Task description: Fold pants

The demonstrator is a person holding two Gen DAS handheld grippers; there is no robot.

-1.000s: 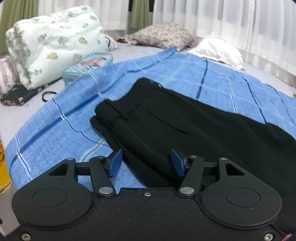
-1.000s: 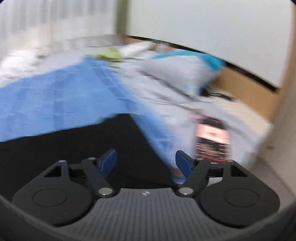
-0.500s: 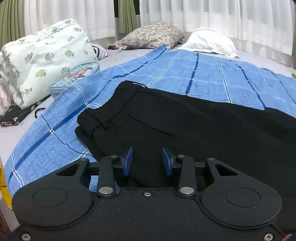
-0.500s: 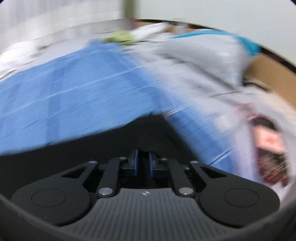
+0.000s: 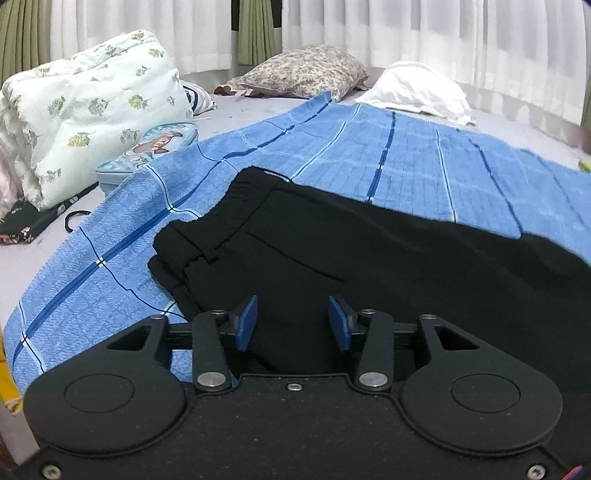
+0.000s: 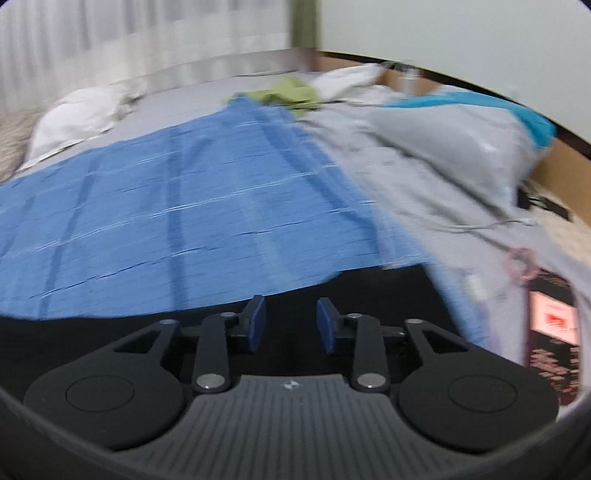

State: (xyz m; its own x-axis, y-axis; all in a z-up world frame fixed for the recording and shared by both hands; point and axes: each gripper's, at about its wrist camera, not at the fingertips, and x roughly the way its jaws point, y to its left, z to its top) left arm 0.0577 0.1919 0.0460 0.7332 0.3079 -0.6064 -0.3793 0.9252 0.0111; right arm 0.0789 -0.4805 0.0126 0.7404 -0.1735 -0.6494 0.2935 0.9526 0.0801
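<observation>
We are seeing the black pants (image 5: 369, 258) lying lengthwise across the blue blanket (image 5: 406, 155), waistband nearest our left claw (image 5: 291, 323), legs toward the right claw (image 6: 290, 321); both claws are opening, gripping nothing.

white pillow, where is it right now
In the left wrist view the white pillow lies at the upper right, just past the blue blanket, right of the floral pillow, below the curtains.
</observation>
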